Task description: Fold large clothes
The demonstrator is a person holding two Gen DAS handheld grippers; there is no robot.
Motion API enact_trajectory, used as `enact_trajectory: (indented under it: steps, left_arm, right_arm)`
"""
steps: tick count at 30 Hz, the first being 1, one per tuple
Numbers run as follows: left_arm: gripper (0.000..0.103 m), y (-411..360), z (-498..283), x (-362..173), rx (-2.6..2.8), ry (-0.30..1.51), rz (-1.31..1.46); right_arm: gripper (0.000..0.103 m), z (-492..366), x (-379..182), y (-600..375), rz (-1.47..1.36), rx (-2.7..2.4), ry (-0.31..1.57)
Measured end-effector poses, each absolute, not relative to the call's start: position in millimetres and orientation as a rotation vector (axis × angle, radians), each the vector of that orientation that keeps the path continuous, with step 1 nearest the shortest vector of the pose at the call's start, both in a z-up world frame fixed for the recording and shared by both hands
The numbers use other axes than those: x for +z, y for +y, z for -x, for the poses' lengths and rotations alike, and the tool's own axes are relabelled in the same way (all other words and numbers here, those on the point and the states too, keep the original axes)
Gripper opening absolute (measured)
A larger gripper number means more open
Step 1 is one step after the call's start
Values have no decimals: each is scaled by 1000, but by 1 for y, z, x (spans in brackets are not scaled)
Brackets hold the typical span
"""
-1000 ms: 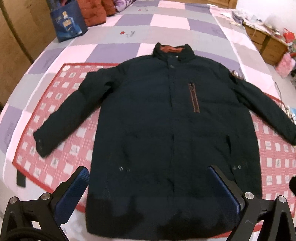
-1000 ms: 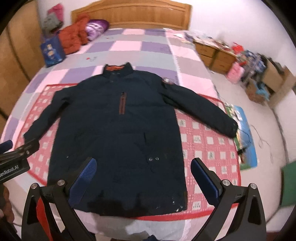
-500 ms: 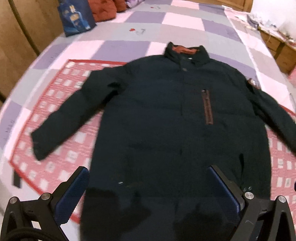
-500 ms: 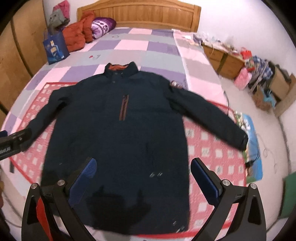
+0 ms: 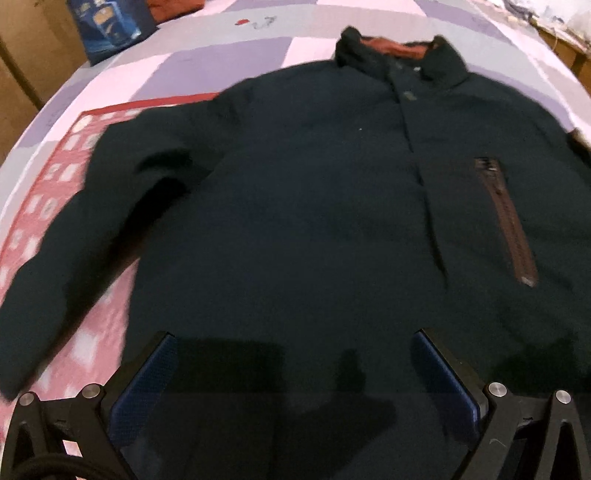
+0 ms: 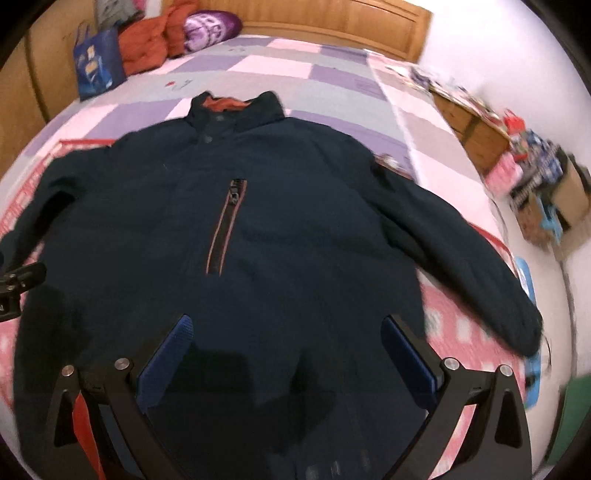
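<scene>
Across the frame's centre, the dark jacket (image 6: 280, 236) lies flat and unfolded on the bed (image 6: 295, 70). Left gripper (image 5: 295, 384) and right gripper (image 6: 288, 365) hover wide, holding nothing; all folding remains.

This was a bedroom in a home. A large bed (image 6: 332, 85) with a wooden headboard (image 6: 332, 22) filled the room, spread with a pink, purple and grey checked cover and a red checked quilt (image 5: 62, 173). A purple pillow (image 6: 210, 29), orange bedding (image 6: 147, 44) and a blue bag (image 6: 98, 64) sat near the headboard, and a cluttered wooden cabinet (image 6: 476, 129) stood against the white wall (image 6: 491, 51).
</scene>
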State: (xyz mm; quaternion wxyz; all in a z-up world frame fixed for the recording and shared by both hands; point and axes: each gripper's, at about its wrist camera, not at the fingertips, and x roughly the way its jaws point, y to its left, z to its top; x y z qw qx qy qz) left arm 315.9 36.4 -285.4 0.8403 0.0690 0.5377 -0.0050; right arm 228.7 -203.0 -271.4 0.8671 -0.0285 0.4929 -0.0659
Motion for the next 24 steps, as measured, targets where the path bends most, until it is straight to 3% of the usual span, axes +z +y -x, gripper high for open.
enact_trajectory:
  steps: [9, 18, 24]
  left_arm:
    - [103, 64, -392, -370, -56, 1111, -71]
    - [103, 118, -394, -369, 25, 1065, -92]
    - [103, 105, -340, -343, -33, 1049, -106]
  right_arm:
    - [103, -342, -357, -211, 152, -43, 986]
    - [103, -325, -369, -345, 1, -237, 970]
    - [103, -284, -340, -329, -35, -216, 921]
